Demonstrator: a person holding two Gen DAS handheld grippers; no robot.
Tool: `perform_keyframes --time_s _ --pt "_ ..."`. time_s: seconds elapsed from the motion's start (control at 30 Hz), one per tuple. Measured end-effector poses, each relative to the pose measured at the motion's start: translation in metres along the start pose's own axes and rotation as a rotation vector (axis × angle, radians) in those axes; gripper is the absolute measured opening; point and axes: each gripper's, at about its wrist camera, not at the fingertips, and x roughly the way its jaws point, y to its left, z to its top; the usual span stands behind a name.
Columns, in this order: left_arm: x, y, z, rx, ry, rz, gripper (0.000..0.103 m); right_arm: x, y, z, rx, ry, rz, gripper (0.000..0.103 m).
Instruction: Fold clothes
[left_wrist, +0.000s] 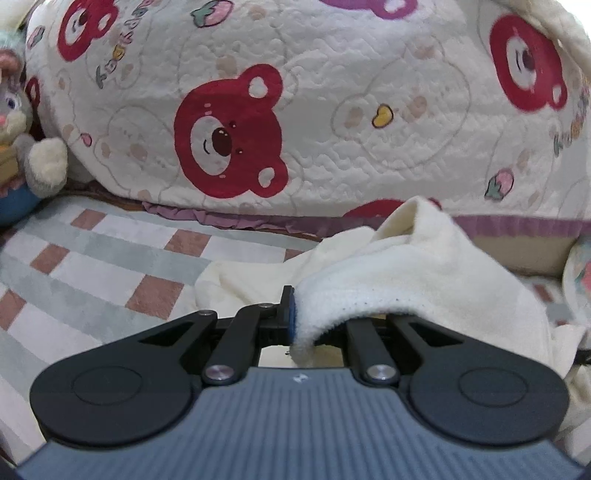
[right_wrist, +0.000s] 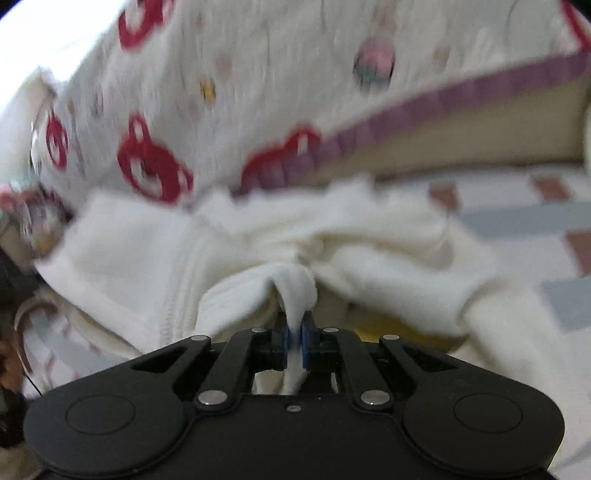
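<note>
A cream fleece garment (left_wrist: 424, 266) lies bunched on a checked bed cover (left_wrist: 110, 266). In the left wrist view its thick hem drapes over my left gripper (left_wrist: 295, 321), which is shut on that edge; only the left blue-padded finger (left_wrist: 287, 310) shows, the other is under the cloth. In the right wrist view, which is blurred by motion, my right gripper (right_wrist: 294, 339) is shut on a pinched fold of the same cream garment (right_wrist: 258, 251), which spreads lifted and wrinkled ahead of it.
A quilted white blanket with red bear faces (left_wrist: 295, 110) is heaped behind the garment, its purple trim (left_wrist: 258, 221) along the bottom. A plush toy (left_wrist: 26, 140) sits at the far left. The checked cover (right_wrist: 517, 221) extends to the right in the right wrist view.
</note>
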Motion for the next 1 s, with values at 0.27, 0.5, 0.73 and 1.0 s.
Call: perform_keyframes --time_s 0.27,0.5,0.73,1.0 --pt "0.004 -0.004 -0.003 0.044 0.012 0.056 0.007 -0.039 0.008 -0.001 -0.156 -0.022 -0.171 0.005" --pt "0.004 -0.003 -0.004 0.043 0.009 0.057 0.007 -0.012 -0.008 -0.031 -0.102 0.075 -0.160 0.016" --pt "0.009 0.006 -0.005 0.001 0.046 0.033 0.007 0.005 -0.009 -0.055 -0.240 0.186 -0.210 0.043" --pt "0.023 0.006 -0.011 -0.030 0.155 -0.036 0.013 0.037 -0.009 -0.069 -0.338 0.302 -0.327 0.043"
